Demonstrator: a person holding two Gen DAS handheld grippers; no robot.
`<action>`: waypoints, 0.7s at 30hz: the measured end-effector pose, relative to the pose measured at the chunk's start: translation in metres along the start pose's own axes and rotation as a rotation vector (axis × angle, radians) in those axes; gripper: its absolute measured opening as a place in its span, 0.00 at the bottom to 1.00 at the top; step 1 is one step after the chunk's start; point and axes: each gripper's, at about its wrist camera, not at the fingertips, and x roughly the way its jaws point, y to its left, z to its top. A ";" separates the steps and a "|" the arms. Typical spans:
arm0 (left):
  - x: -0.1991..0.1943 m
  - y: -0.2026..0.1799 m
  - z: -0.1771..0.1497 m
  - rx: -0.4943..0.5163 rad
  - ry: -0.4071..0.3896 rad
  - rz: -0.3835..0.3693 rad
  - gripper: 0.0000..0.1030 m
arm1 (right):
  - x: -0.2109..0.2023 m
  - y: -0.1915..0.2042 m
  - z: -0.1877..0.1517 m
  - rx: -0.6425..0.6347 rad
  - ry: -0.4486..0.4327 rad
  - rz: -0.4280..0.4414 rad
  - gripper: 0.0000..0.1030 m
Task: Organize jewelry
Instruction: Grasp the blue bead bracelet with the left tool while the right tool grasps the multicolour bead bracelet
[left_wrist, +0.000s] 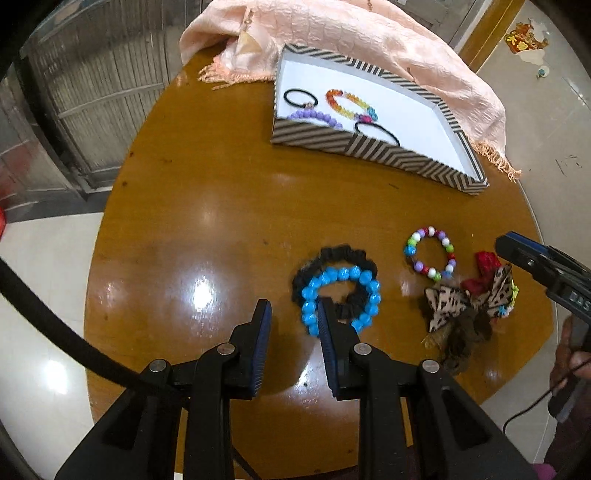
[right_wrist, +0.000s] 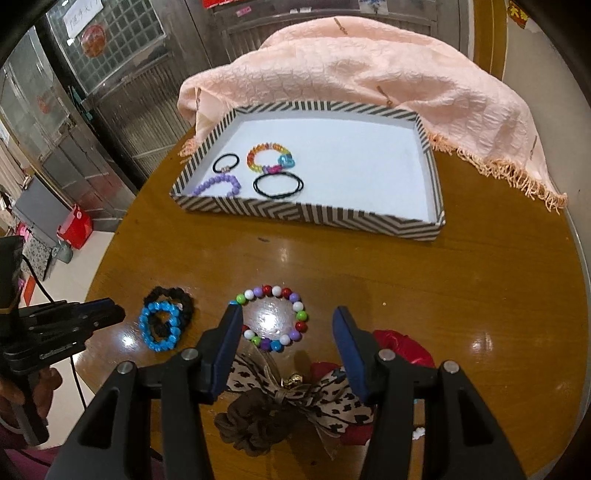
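A striped tray (left_wrist: 314, 138) (right_wrist: 306, 214) at the table's far side holds a purple bead bracelet (right_wrist: 221, 183), a rainbow bracelet (right_wrist: 267, 158) and two black hair ties. On the table lie a blue bead bracelet (left_wrist: 341, 299) (right_wrist: 159, 325) over a black scrunchie (left_wrist: 341, 254), a multicoloured bead bracelet (left_wrist: 430, 253) (right_wrist: 275, 317), and a spotted bow with brown and red scrunchies (right_wrist: 291, 402). My left gripper (left_wrist: 293, 308) is open, its right finger at the blue bracelet's near edge. My right gripper (right_wrist: 286, 314) is open above the multicoloured bracelet.
A peach fringed scarf (left_wrist: 332, 33) (right_wrist: 369, 77) is heaped behind the tray. The round wooden table (left_wrist: 207, 206) ends close on the left and near sides, with tiled floor beyond.
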 end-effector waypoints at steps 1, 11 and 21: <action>0.001 0.002 -0.002 -0.008 0.005 0.002 0.28 | 0.003 0.000 -0.001 -0.002 0.006 -0.001 0.51; 0.011 0.005 -0.009 -0.061 0.034 -0.028 0.32 | 0.021 0.001 -0.001 -0.011 0.050 0.002 0.51; 0.020 -0.006 -0.009 -0.035 0.057 0.008 0.33 | 0.031 -0.002 0.001 -0.027 0.085 -0.005 0.51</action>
